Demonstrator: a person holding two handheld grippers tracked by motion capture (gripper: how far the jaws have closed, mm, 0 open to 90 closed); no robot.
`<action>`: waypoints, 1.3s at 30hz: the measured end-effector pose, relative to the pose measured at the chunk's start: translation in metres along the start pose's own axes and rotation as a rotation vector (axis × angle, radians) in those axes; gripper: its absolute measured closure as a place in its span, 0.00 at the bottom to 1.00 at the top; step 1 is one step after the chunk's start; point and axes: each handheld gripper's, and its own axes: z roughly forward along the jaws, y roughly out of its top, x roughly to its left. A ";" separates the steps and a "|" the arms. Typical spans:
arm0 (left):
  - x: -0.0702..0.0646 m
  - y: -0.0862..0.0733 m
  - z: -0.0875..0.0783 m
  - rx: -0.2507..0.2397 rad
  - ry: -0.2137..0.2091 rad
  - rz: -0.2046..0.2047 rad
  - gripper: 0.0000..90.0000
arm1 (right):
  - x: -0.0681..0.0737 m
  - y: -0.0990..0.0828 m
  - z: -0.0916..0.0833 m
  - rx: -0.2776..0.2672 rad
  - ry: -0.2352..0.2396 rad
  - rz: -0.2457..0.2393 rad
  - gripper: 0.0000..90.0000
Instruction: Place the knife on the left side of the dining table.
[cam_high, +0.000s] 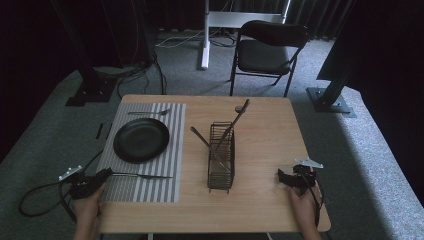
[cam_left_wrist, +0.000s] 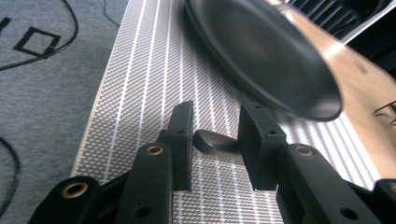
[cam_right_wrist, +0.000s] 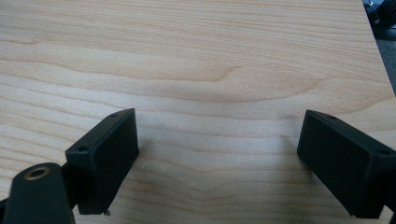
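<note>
From the high view, the left gripper (cam_high: 102, 176) is seen at the handle end of a slim dark metal knife (cam_high: 142, 175) laid on the striped grey placemat (cam_high: 150, 187), its long axis running toward the black wire caddy (cam_high: 221, 156). In the left gripper view, narrowly parted jaws flank the handle tip, their pads apart from it. In the right gripper view, the jaws stand wide over the bare wooden counter (cam_right_wrist: 196, 70).

A dark, slim knife (cam_high: 145, 175) lies flat on the striped placemat (cam_high: 150, 190), just below the black plate (cam_high: 141, 140)

One round black plate (cam_high: 141, 139), one grey striped placemat (cam_high: 165, 185), one black wire caddy (cam_high: 221, 162); three metal utensils inside caddy, two loose utensils on mat, near and far.
</note>
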 end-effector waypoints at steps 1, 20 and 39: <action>0.000 0.000 0.000 0.000 0.000 0.000 0.74 | 0.000 0.000 0.000 0.000 0.000 0.000 0.13; -0.026 -0.007 -0.004 0.007 0.120 0.170 0.58 | 0.000 0.000 0.000 0.000 0.000 0.000 0.13; -0.073 -0.039 -0.025 0.024 0.097 0.342 0.40 | 0.000 0.000 0.000 0.000 0.000 0.000 0.13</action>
